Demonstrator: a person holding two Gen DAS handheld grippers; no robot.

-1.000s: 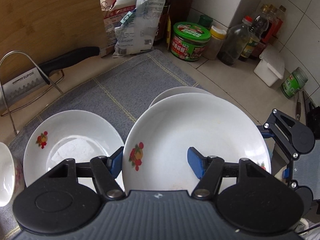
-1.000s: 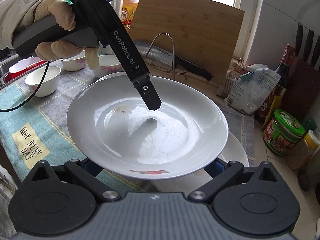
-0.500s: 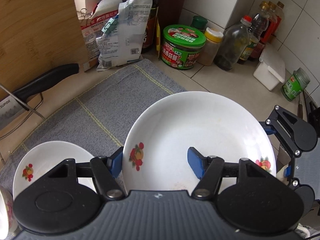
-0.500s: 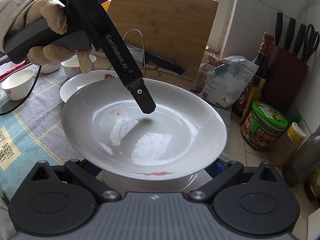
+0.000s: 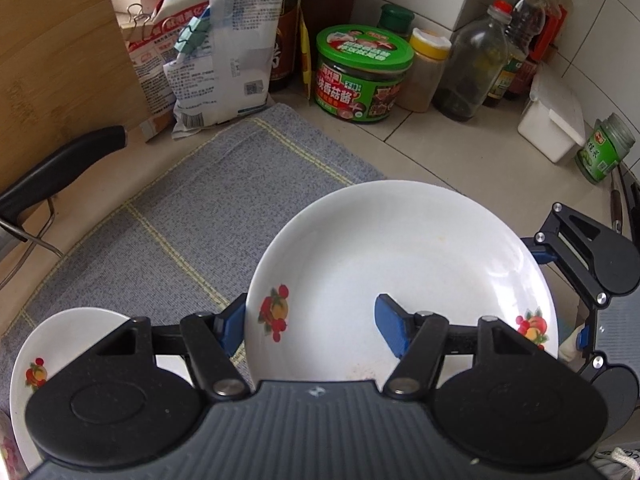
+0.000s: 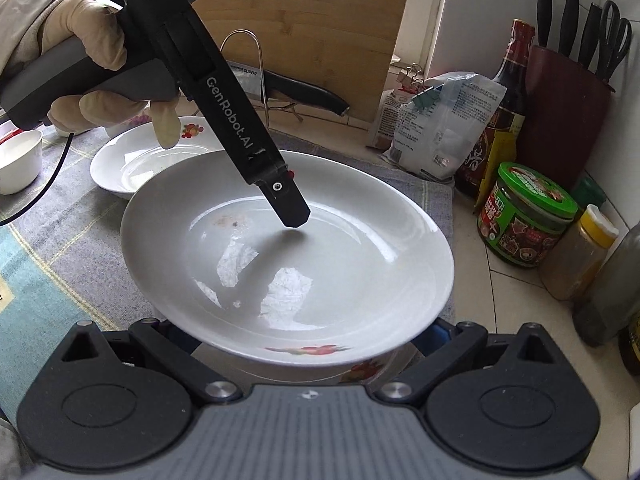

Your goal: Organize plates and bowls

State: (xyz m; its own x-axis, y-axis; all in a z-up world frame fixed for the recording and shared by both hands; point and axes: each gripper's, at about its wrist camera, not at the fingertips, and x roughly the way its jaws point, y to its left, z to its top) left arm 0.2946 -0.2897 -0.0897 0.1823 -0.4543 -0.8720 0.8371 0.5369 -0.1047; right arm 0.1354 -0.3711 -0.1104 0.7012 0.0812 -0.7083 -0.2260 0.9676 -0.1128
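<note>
A large white plate [image 5: 400, 264] with fruit prints hangs low over the grey cloth [image 5: 200, 216]. My left gripper [image 5: 312, 328] is shut on its near rim, one blue pad outside and one inside the bowl of the plate. From the right wrist, its inner fingertip [image 6: 294, 216] rests on the plate [image 6: 320, 264]. My right gripper [image 6: 304, 332] grips the opposite edge, its pads hidden under the rim; it shows at the right [image 5: 560, 296] too. Another plate [image 6: 360, 370] lies just underneath. A third plate [image 5: 72, 344] [image 6: 140, 160] sits on the cloth.
Jars and bottles crowd the back corner: a green-lidded jar [image 5: 362, 76], a yellow-capped jar [image 5: 424, 72], a dark bottle [image 5: 472, 72] and a white box [image 5: 552, 124]. Food bags [image 5: 216, 56], a cutting board [image 6: 320, 24], a knife rack [image 6: 256, 76] and a small bowl [image 6: 18, 160] stand around.
Both grippers carried the large plate to the right and down. It now covers the plate beneath it, and the third plate has slid toward the left edge of view.
</note>
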